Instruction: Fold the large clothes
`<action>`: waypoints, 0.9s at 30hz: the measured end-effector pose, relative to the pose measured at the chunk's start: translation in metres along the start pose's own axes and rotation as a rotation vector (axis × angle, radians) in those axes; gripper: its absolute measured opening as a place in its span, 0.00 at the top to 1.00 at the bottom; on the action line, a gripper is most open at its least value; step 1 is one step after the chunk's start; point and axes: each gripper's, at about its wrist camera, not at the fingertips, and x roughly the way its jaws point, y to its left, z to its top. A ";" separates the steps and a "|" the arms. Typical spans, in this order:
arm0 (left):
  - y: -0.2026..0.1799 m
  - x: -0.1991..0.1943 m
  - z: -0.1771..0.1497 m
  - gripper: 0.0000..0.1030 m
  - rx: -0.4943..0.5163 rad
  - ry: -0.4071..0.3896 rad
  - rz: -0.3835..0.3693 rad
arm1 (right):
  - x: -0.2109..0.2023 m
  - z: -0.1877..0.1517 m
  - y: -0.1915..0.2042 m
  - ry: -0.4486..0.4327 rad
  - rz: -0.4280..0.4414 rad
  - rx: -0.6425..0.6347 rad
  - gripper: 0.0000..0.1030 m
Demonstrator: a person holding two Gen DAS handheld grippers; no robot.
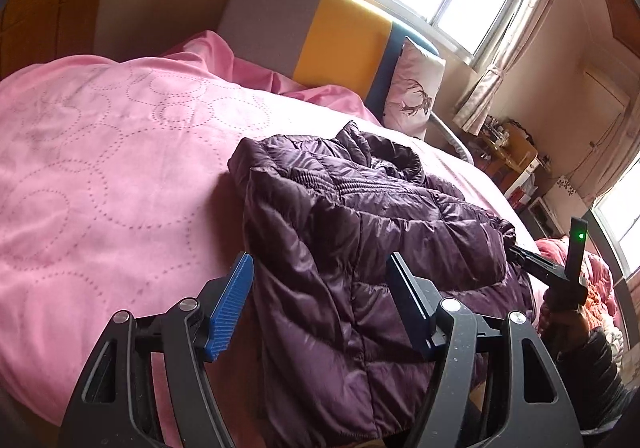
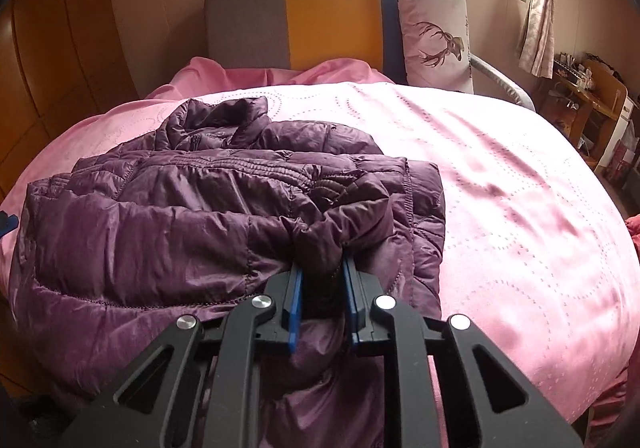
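Observation:
A dark purple quilted jacket (image 1: 360, 228) lies folded in on itself on the pink bed cover (image 1: 100, 167). My left gripper (image 1: 320, 264) hovers just over the jacket's near left part, open, with its blue pads apart and nothing pinched. In the right wrist view the jacket (image 2: 180, 207) fills the left half of the bed. My right gripper (image 2: 320, 268) is shut on a bunched sleeve end (image 2: 332, 236) of the jacket, near its right edge. The fabric puckers between the pads. A blue fingertip (image 2: 6, 224) of the left gripper peeks in at the far left edge.
The pink cover (image 2: 520, 187) spreads wide to the right of the jacket. A grey, yellow and blue headboard (image 2: 328, 15) and a deer-print pillow (image 2: 436, 35) stand at the far end. A cluttered wooden desk (image 2: 592, 99) sits at the right, and a wooden wardrobe (image 2: 52, 67) at the left.

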 end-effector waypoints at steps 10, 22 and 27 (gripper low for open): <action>-0.016 0.045 0.008 0.49 0.132 0.045 0.117 | -0.001 -0.005 -0.002 0.002 0.003 -0.013 0.87; -0.023 0.027 0.001 0.97 0.147 0.015 0.068 | -0.044 -0.007 -0.011 -0.070 0.008 0.025 0.93; -0.027 -0.014 0.006 0.97 0.128 -0.061 0.006 | -0.076 0.002 -0.008 -0.144 0.018 0.023 0.93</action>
